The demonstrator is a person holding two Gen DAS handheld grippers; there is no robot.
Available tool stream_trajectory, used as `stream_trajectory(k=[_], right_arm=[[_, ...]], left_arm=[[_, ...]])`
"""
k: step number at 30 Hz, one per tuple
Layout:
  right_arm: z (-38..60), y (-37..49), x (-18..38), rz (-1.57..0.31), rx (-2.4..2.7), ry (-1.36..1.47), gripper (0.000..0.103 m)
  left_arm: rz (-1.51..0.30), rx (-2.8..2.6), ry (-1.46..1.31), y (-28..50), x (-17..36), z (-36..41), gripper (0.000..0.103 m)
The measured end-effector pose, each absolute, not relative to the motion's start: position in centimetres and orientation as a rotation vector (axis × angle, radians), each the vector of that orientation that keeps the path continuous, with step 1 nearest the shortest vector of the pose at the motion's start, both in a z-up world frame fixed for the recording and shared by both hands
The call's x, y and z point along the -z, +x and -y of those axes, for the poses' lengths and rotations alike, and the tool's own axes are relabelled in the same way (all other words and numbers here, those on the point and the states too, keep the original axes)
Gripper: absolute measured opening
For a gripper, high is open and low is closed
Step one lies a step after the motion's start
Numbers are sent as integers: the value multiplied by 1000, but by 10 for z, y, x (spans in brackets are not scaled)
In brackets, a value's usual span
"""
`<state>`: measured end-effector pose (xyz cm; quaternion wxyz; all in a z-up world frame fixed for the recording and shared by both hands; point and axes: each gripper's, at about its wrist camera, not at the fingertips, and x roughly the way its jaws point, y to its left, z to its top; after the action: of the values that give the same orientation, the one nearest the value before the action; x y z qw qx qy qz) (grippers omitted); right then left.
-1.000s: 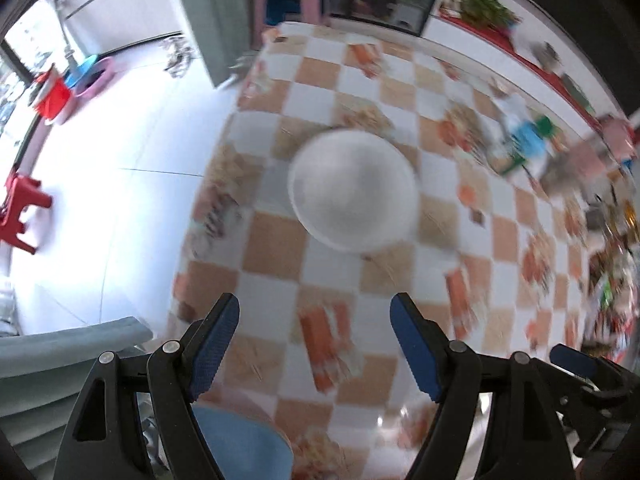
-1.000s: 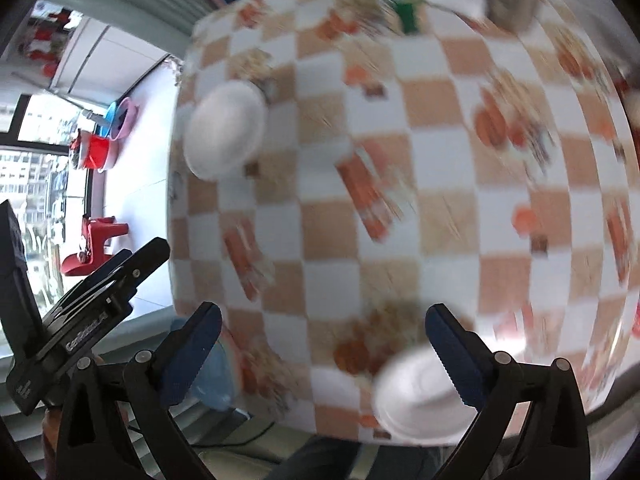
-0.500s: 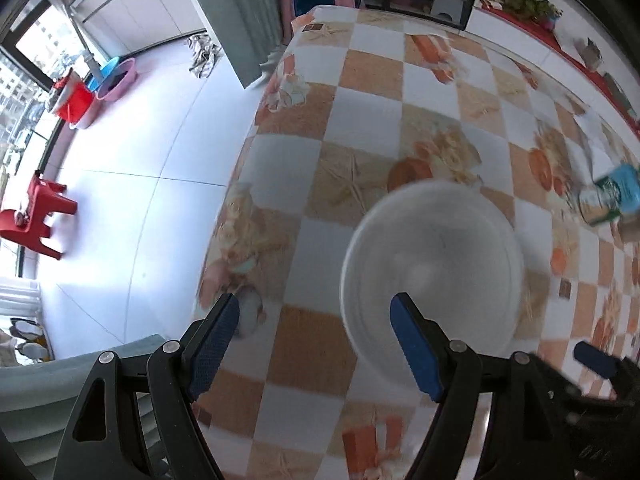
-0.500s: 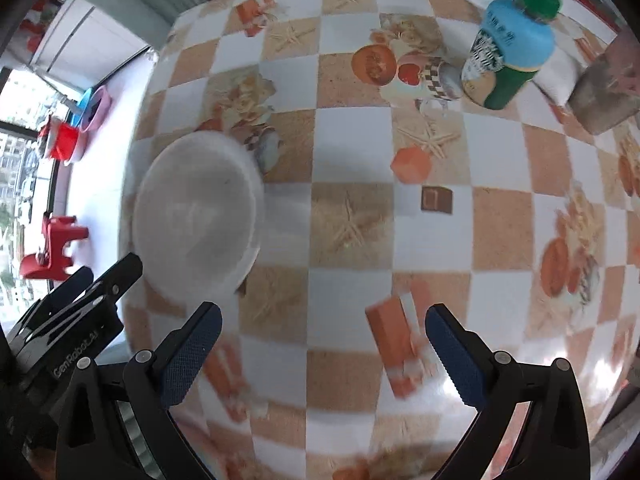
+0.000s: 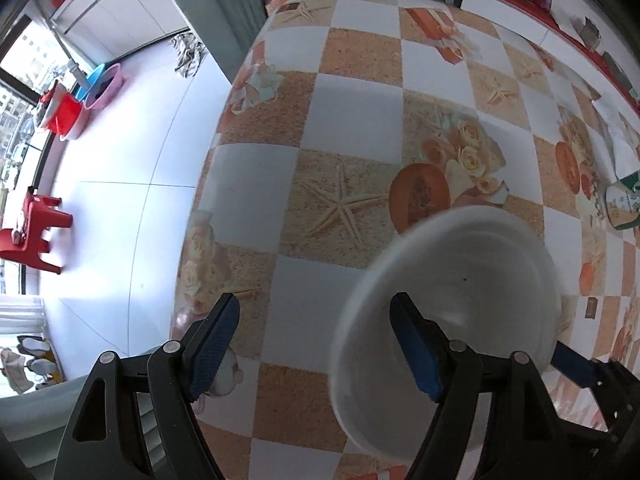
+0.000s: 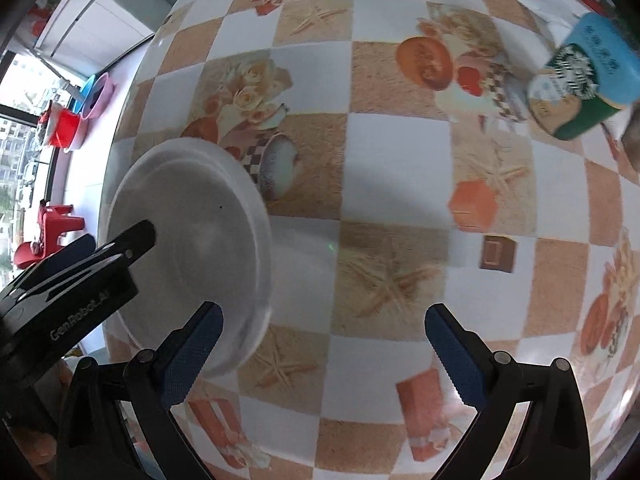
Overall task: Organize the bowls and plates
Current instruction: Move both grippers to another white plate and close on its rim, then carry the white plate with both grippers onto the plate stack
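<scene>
white plate (image 5: 460,280) rests on the checkered tablecloth (image 5: 352,128) near its edge; left gripper (image 5: 316,344) gapes wide over the plate's rim, right gripper (image 6: 324,344) spread apart beside it, holding nothing.

Bright daylight from left windows; fisheye-warped edges, slight motion blur.

A lived-in home dining area: checkered oilcloth table (image 5: 360,128) with fruit-and-starfish print, white tiled floor (image 5: 132,184) beside it, plastic washbasins (image 5: 100,88) and red child's stool (image 5: 36,224) beyond by the window.
</scene>
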<state>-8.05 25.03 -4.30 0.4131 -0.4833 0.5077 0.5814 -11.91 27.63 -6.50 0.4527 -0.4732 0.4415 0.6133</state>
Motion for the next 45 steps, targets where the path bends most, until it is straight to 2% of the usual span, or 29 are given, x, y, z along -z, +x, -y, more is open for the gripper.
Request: stream_trajectory(k=[1,2,3,4,5,6,8,10,20,32,37,45], right_arm=[[-249,-82,45,-1281,-1464,-1217,72],[-249,-83,45,-1279,-1465,-1218,68],[-248,-85,43,-1255,-1482,-1216,64],[-248,-87,42,-1258,-1509,-1208,54],[-247,-89,41,-1280,-1541,-1197,44],[-248,-89,42,-1298,-1550,-1193,41],[-248,-91,42,-1323,-1558,-1191,28],[-246,-91,42,-1341,-1563,-1189,21],[-193,-55,42,-1388,-1518,-1262,22],[-88,-15,40,-1481,-1396,-1341,24],[-65,-3,42,-1515,-1372,-1335,24],[-63,2,17,-1475,-1399,-1313,24]], left_arm=[[-1090,-1507,-1171,-118,66,-276,61],[-1082,-1483,-1192,-117,68,-276,55],[-1066,-1460,-1214,-116,70,-277,41],[-1049,-1440,-1231,-115,71,-277,32],[-1050,-1441,-1229,-112,69,-277,32],[-1064,-1442,-1215,-109,69,-277,31],[-1087,-1415,-1189,-101,68,-273,28],[-1110,-1399,-1163,-94,66,-266,27],[-1195,-1292,-1122,-45,70,-188,27],[-1243,-1236,-1206,-3,80,-72,28],[-1268,-1218,-1206,4,78,-57,28],[-1202,-1247,-1157,26,38,-39,28]])
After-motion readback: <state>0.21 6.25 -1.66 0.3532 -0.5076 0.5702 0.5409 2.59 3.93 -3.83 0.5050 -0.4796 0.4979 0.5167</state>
